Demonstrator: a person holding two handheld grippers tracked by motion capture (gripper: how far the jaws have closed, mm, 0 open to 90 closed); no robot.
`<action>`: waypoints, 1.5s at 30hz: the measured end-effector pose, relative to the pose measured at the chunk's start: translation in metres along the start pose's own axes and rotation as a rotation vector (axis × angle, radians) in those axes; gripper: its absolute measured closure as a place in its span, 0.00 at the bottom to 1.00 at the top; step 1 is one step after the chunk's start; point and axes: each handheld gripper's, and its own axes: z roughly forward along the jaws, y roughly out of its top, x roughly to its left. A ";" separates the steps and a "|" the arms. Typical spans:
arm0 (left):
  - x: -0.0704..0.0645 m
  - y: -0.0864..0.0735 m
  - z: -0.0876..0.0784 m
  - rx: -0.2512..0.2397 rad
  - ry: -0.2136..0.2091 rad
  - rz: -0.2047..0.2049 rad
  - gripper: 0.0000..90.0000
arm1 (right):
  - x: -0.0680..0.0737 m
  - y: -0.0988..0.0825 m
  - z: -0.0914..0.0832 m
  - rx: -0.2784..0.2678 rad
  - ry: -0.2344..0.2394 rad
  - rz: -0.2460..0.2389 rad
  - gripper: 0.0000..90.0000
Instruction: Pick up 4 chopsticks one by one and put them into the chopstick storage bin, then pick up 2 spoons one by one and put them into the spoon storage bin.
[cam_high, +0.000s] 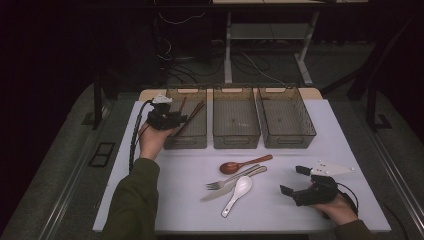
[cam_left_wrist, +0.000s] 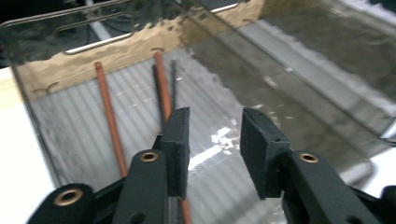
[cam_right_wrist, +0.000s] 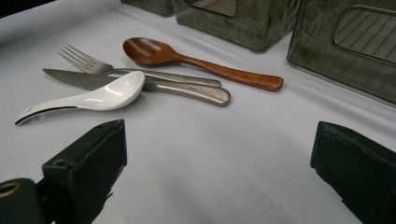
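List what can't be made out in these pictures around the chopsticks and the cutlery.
- Chopsticks, left gripper view: lower ends hidden behind the left hand-held gripper; the exact count is unclear.
- Left bin, high view: contents too dark and small to count.
- Knife, right gripper view: middle covered by the white spoon.
- Fork, high view: handle blends with the knife's.
- Right hand-held gripper, right gripper view: jaws cut off by the bottom edge.

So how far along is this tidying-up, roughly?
Done: chopsticks lie in the left bin. In hand: the left gripper sits over that bin, jaws apart with nothing between them. Left: the wooden spoon, fork, knife and white spoon lie on the table; the right gripper rests open beside them.
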 end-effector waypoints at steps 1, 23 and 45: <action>-0.002 0.000 -0.002 -0.009 -0.017 -0.003 0.64 | 0.000 0.000 0.000 0.000 0.000 0.000 0.04; -0.063 -0.034 -0.044 -0.071 -0.157 0.089 0.39 | -0.001 0.003 -0.003 0.009 0.003 0.003 0.04; -0.101 -0.108 -0.064 -0.080 -0.146 0.104 0.12 | 0.024 0.035 0.029 0.123 0.114 -0.072 0.55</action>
